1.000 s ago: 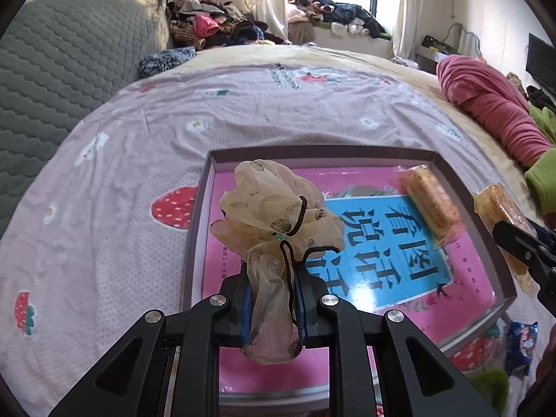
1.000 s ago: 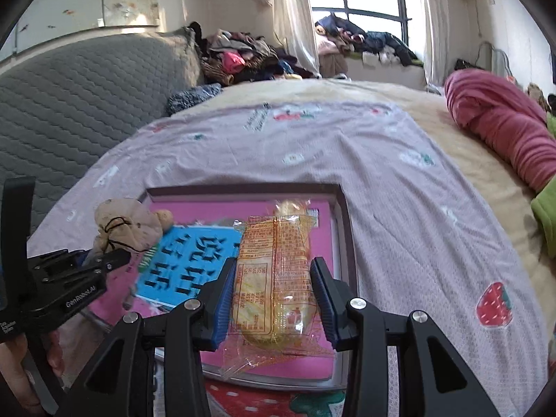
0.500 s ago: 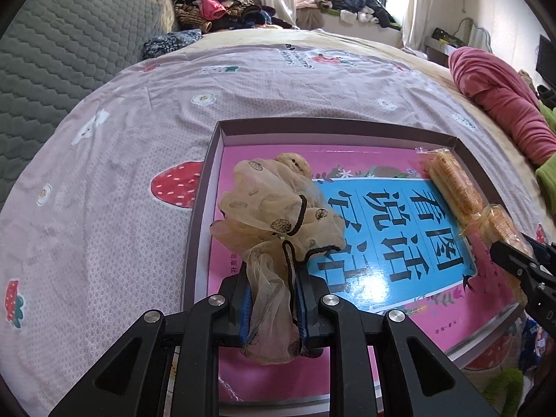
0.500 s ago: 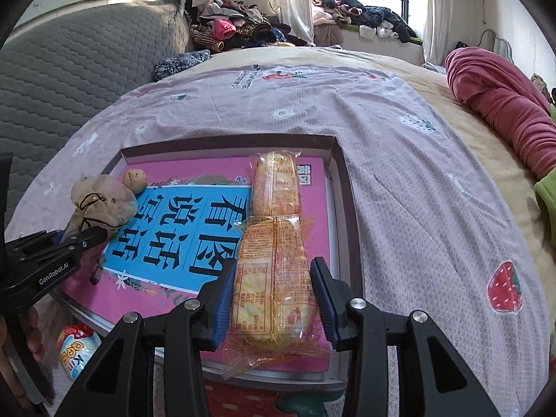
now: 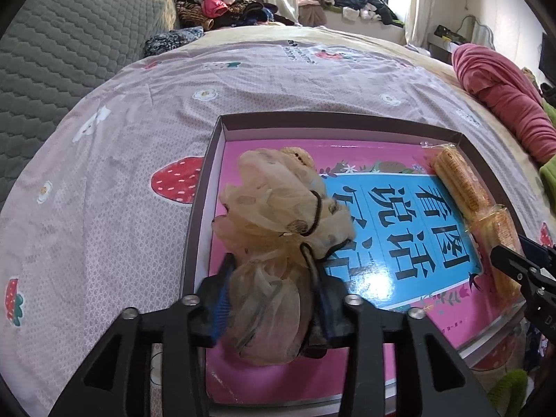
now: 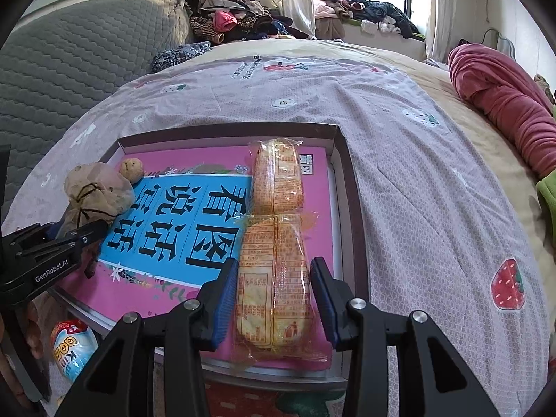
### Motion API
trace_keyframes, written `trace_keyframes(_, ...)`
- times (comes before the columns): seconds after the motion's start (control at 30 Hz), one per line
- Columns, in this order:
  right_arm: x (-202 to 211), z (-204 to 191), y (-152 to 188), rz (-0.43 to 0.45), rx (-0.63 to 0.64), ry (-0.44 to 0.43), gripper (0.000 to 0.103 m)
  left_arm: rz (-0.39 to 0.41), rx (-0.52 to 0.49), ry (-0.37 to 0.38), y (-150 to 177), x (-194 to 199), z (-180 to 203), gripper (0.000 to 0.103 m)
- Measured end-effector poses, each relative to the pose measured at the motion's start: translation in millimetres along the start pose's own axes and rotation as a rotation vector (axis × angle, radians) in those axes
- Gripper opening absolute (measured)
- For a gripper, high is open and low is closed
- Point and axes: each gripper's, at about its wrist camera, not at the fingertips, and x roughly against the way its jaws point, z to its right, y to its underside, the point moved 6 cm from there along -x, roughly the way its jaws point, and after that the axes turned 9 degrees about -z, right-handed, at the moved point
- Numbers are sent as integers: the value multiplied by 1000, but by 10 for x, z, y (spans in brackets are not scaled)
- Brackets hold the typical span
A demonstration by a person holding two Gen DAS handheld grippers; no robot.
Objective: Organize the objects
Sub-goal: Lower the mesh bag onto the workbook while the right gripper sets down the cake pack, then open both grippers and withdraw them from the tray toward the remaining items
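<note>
The left claw has just been opening its jaws, and the beige mesh pouch sits loose between them, low over the near left corner of the box. The right claw pinches a wrapped cracker pack. A second cracker pack lies just ahead of it in the box.
</note>
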Motion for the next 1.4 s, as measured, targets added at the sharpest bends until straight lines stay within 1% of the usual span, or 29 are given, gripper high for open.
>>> trace_keyframes(0.1,20,-4,-8,5,0,0,43,-1,-9,-11,5,4,14,50)
trace_keyframes(0.2,39,-6,-21,9,4,5,44,-1,-16,-14,10,14,35,55)
trace_keyframes(0.23,40,-5,-25,9,4,7,45,0,-18,-14,11,19,39,57)
trace_keyframes(0.27,45,-5,-29,10,4,7,49,0,-19,-15,13,26,43,62)
trace_keyframes(0.3,50,-6,-32,12,6,5,52,0,-23,-13,14,30,51,63)
trace_keyframes(0.33,52,-10,-34,11,6,5,52,-5,-25,-2,18,27,62,67)
trace_keyframes(0.5,80,-15,-35,15,7,-3,54,-16,-33,-11,43,33,94,69)
trace_keyframes(0.57,98,-12,-35,18,6,-4,56,-19,-38,8,49,76,113,76)
trace_keyframes(0.6,110,-19,-34,19,8,-4,59,-19,-38,15,53,97,119,77)
trace_keyframes(0.7,170,-30,-41,32,6,-13,60,-17,-41,40,61,155,148,78)
trace_keyframes(0.77,208,-38,-51,39,7,-15,60,-18,-41,41,66,185,157,79)
trace_keyframes(0.9,290,-45,-66,57,6,-21,64,-27,-44,42,87,240,175,81)
trace_keyframes(1.0,359,-59,-78,72,10,-20,65,-24,-57,57,100,319,218,81)
trace_keyframes(1.1,440,-70,-88,90,13,-19,65,-10,-61,79,100,422,252,82)
trace_keyframes(1.23,572,-85,-90,118,16,-17,66,25,-60,86,95,601,276,83)
trace_keyframes(1.3,657,-103,-91,132,19,-19,69,39,-59,93,101,691,277,83)
trace_keyframes(1.4,817,-136,-78,155,32,-12,71,57,-54,94,135,826,254,84)
